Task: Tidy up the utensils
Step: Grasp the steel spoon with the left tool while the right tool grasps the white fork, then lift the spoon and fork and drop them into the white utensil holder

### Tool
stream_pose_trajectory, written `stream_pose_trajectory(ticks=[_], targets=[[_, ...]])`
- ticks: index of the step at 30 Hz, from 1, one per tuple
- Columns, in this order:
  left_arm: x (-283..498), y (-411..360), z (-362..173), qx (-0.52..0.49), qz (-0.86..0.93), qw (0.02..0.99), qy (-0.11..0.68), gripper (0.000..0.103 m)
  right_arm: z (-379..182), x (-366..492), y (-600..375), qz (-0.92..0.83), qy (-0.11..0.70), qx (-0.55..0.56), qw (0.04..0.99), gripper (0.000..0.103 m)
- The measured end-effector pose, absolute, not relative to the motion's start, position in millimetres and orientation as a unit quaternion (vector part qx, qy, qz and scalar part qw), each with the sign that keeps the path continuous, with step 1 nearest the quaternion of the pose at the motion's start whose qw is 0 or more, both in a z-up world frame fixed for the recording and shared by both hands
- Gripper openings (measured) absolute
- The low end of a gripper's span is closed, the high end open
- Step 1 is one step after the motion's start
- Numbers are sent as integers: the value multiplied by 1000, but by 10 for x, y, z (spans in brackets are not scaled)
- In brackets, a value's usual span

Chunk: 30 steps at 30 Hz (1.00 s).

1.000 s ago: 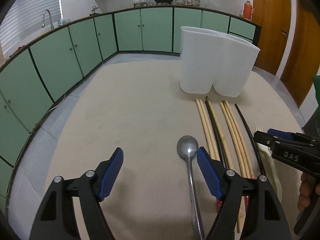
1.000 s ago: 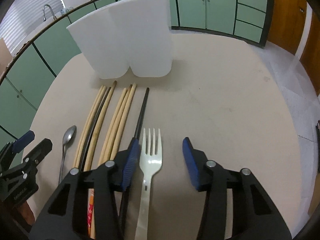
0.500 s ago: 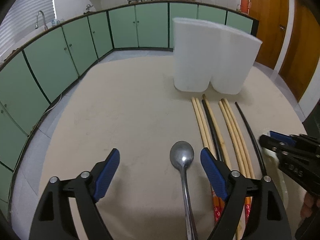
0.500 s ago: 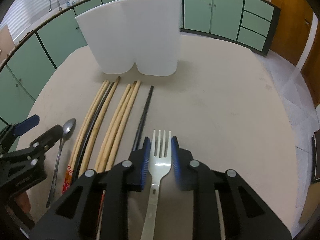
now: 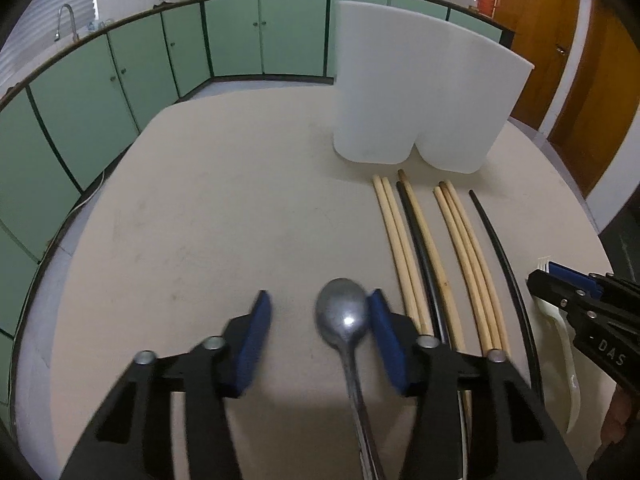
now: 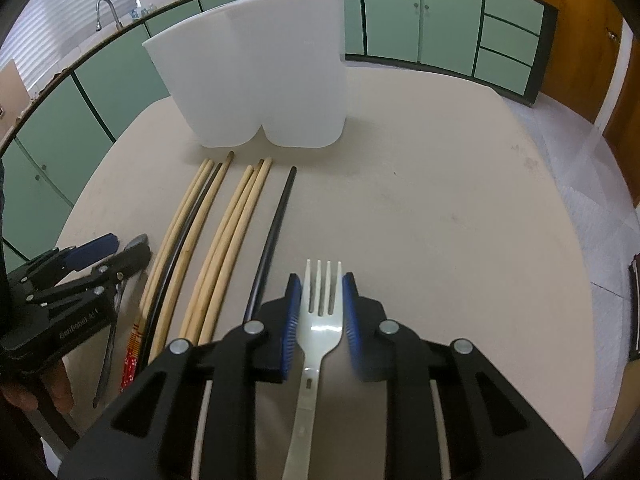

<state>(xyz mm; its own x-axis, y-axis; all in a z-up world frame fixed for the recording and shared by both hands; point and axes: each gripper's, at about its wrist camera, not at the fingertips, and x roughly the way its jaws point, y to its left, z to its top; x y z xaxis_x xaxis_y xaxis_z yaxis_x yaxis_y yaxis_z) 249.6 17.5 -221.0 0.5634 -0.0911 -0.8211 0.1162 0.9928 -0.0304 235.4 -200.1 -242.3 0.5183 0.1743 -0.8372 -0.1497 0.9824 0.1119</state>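
A metal spoon (image 5: 343, 320) lies on the beige table between the jaws of my left gripper (image 5: 318, 334), which is partly closed; the spoon's bowl sits against the right pad with a gap to the left pad. My right gripper (image 6: 320, 312) is shut on a white plastic fork (image 6: 322, 312), its pads pressing the fork's head. The fork also shows in the left wrist view (image 5: 562, 344). A white two-compartment holder (image 5: 420, 92) stands at the far side, also in the right wrist view (image 6: 260, 68). Several wooden and black chopsticks (image 5: 436, 256) lie between spoon and fork.
The round table's edge (image 5: 60, 240) curves at left, and at right (image 6: 592, 320). Green cabinets (image 5: 120, 80) ring the room. The chopsticks (image 6: 224, 240) point at the holder. The left gripper shows in the right wrist view (image 6: 80, 280).
My right gripper closed on the fork's head. My left gripper moved in over the spoon's bowl and its jaws narrowed around it.
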Motion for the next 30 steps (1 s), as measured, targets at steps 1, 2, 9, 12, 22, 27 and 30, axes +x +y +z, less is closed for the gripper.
stream_pose_trajectory(ticks=[1,2,9,12,22,27,30], targets=[[2493,161,-2201,15,-65,884,463,35,-2440,2361,-1978,92,481,13,871,21],[2492,152,-2196,15,-68,884,462,27,-2442,2360,-1985,92,482,14,871,21],[2427,117,-2176,2,-87,891,446,27,-2451,2347,-2000,96,479,15,872,21],[2310,141,-2069,-11,-98,904,416,27,-2424,2316,-2051,102,469,26,877,20],[2030,60,-1789,10,-117,937,328,26,-2187,2175,-2177,126,421,38,898,20],[1950,45,-1746,4,-117,945,307,2,-2059,2133,-2174,126,407,34,904,20],[1943,53,-1730,4,-119,945,303,2,-1970,2127,-2162,130,399,34,907,20]])
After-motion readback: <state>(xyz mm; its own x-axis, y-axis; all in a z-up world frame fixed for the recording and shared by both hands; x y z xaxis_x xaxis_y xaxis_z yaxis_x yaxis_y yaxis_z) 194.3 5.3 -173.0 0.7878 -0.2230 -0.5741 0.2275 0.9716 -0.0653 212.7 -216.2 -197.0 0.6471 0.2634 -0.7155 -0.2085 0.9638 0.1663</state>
